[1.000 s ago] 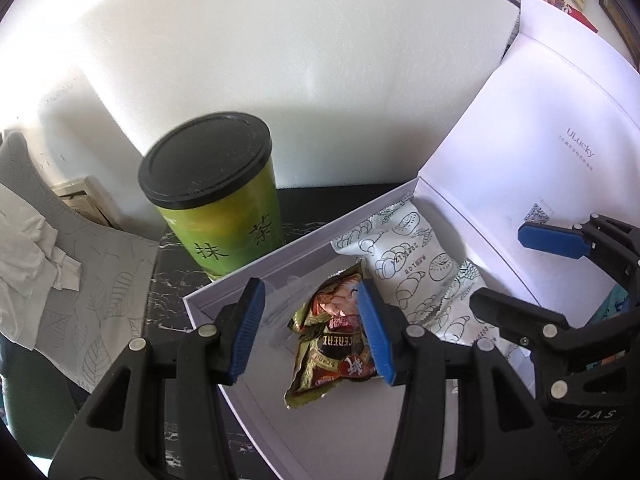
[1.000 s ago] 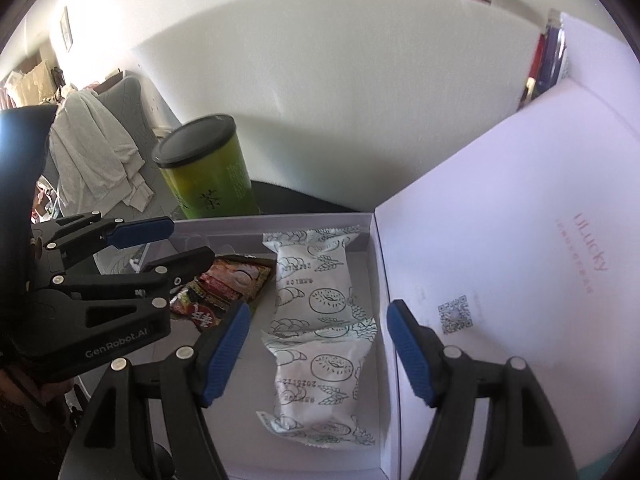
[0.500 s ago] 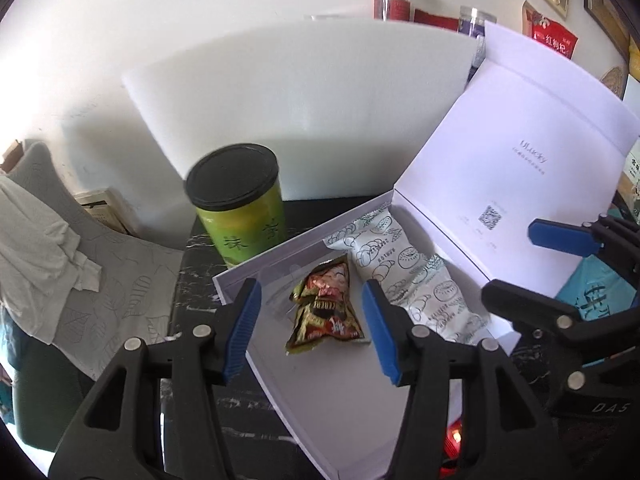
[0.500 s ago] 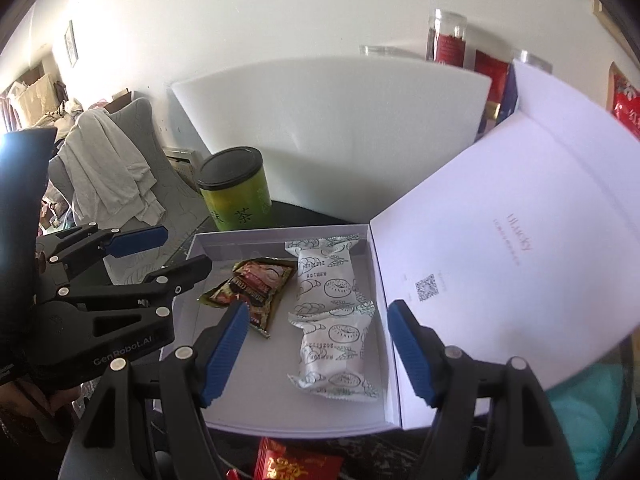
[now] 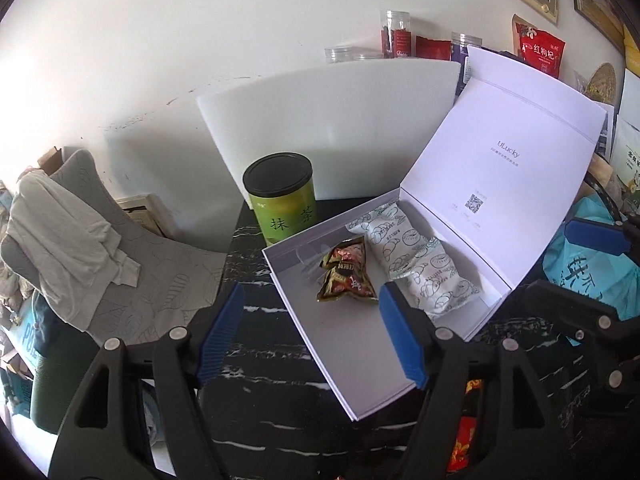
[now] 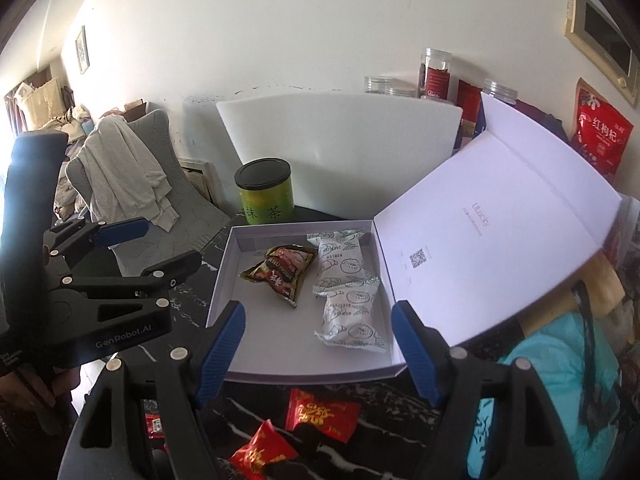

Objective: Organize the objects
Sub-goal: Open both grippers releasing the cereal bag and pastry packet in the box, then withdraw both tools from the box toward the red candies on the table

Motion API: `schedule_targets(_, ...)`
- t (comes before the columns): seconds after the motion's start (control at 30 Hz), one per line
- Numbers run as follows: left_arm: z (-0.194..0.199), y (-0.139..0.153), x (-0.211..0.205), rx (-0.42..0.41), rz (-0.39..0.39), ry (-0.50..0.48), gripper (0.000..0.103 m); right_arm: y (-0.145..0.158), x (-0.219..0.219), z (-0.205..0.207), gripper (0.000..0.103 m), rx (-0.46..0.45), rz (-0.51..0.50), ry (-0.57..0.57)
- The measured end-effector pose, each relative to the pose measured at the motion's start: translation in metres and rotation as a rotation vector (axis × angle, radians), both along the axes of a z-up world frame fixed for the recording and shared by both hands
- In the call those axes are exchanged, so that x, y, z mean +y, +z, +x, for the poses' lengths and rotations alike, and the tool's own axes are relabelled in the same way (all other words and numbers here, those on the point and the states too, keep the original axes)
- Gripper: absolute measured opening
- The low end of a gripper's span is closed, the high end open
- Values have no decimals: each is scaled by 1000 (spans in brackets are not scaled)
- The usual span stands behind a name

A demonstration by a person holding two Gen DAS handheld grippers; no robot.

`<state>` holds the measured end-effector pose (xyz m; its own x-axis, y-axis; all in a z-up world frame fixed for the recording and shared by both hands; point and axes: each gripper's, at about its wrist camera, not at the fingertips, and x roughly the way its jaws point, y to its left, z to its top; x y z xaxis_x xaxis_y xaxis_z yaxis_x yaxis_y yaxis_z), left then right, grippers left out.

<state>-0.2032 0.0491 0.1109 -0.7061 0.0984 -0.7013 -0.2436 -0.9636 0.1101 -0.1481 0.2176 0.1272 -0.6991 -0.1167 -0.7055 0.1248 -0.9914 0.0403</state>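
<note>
Looking at the worktop [image 6: 192, 320], you are seeing the white box [image 6: 304, 356] lying open with its lid [image 6: 492, 216] leaning back. Two packets are already lying inside it: a brown snack packet [image 6: 282, 272] and, just beside it, a white pastry packet [image 6: 346, 292]. Three red candy packets are still waiting on the dark marble in front of the box: one flat near the box wall [image 6: 322, 414], one nearer to you [image 6: 262, 450], and a small one [image 6: 154, 426] partly behind your right claw [image 6: 316, 350].

Your right claw is standing apart with nothing between its pads. Your left claw [image 5: 310, 334] is also apart and empty; its jaws have just been opening, and the brown packet [image 5: 348, 272] is lying free in the box [image 5: 360, 364] beyond it.

I am judging the red packets as very light, soft and crinkly, with a slippery foil skin. They are probably sliding away if you are pushing from one side only. Take hold across the middle of the body, where the filling gives some thickness, not at the thin sealed ends. The green tea can [image 6: 264, 190] behind the box is looking stiff and round; a grip on its sides, below the black lid, is seeming safest.
</note>
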Motion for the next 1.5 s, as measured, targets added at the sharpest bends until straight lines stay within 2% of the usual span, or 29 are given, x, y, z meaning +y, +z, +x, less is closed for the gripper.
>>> schedule_targets(0.23, 40, 16, -7, 46, -13, 7, 79, 11, -9, 35, 76, 23, 8, 1)
schedule_targets(0.47, 74, 20, -15, 67, 5, 7, 83, 14, -20, 68, 76, 43, 27, 19)
schedule_targets(0.87, 115, 24, -15, 105, 16, 21, 92, 8, -15, 98, 78, 45, 19, 25)
schedule_targets(1.07, 126, 22, -11, 95, 32, 18, 92, -2, -7, 104, 78, 30, -7, 10)
schedule_targets(1.27, 139, 17, -7, 94, 10, 19, 92, -7, -5, 110, 78, 21, -15, 8)
schedule_targets(1.5, 148, 1, -17, 34, 31, 12, 92, -24, -13, 119, 78, -1, -23, 39)
